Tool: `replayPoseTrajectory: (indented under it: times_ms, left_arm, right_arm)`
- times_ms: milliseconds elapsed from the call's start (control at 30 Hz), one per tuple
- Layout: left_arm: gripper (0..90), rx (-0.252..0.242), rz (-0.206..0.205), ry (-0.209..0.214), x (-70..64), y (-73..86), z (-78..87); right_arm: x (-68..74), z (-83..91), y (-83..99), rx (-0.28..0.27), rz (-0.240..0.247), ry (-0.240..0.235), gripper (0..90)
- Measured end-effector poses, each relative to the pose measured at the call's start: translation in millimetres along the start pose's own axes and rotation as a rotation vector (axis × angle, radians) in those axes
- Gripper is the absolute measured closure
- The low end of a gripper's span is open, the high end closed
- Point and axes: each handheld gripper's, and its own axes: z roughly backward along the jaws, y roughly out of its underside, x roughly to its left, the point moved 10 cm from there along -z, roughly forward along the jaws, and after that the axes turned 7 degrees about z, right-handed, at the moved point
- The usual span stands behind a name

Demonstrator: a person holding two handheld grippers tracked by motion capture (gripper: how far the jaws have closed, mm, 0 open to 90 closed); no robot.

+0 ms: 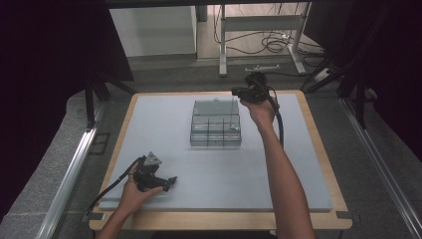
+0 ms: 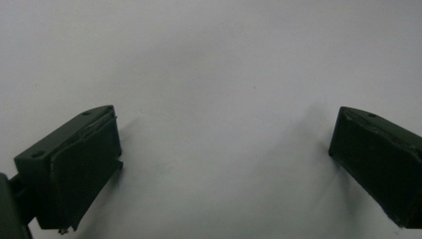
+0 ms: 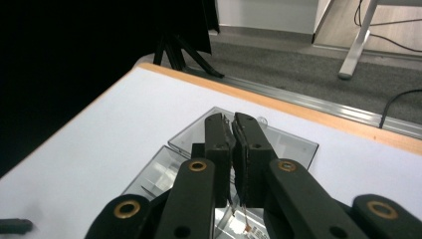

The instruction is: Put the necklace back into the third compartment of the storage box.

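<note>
Clear plastic compartment box [image 1: 215, 130], lid tipped up at its far side, sits mid-table toward the back on the smooth pale grey mat [image 1: 209, 174]. Your right gripper [image 1: 236, 91] hovers at the box's far right corner; in the right gripper view [image 3: 233, 130] its jaws press together on a thin item with a copper-coloured tip, too small to name. Your left gripper [image 1: 171, 181] rests on the mat near the front left, well apart from the box, jaws spread wide on nothing [image 2: 224, 149]. Bare mat lies all around the box.
</note>
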Motion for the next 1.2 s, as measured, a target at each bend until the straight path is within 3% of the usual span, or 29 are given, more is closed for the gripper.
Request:
replayPoseTrajectory:
  times_ms: [400, 667, 933, 1200]
  left_arm:
    - [0.0, 0.001, 0.002, 0.002, -0.3, 0.2, 0.1]
    - [0.0, 0.002, 0.001, 0.001, -0.2, 0.3, 0.1]
    - [0.0, 0.003, 0.001, 0.000, -0.2, 0.4, 0.3]
    - [0.0, 0.003, 0.001, 0.000, -0.2, 0.4, 0.2]
  right_arm:
    - [-3.9, -30.3, 37.8, 0.104, 0.005, 0.021, 83.7]
    - [-5.4, -53.7, 69.2, 0.180, -0.024, 0.020, 83.5]
    - [-6.8, -67.2, 94.8, 0.236, -0.050, 0.009, 83.3]
    - [-8.6, -71.9, 105.7, 0.259, -0.055, 0.009, 83.2]
